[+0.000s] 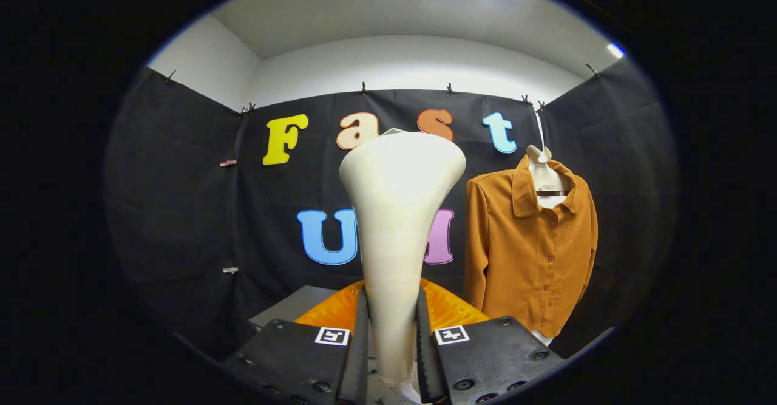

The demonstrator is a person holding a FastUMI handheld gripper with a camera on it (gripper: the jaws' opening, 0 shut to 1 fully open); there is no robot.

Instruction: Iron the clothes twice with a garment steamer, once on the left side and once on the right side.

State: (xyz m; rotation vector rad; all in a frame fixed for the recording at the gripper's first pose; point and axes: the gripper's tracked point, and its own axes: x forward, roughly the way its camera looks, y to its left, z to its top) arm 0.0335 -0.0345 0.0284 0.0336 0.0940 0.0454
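1. We hold the garment steamer upright between the fingers, both pressing its narrow handle, head flaring above.
2. The shirt hangs beyond the fingers, off to their right, long axis vertical, not yet reached.
3. We find no readable brand on either.

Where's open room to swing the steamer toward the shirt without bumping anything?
The gripper is shut on the steamer. Open air lies between the steamer head and the orange shirt, and more on the steamer's far side before the black cloth wall. It is crowded low down, around the grey surface.
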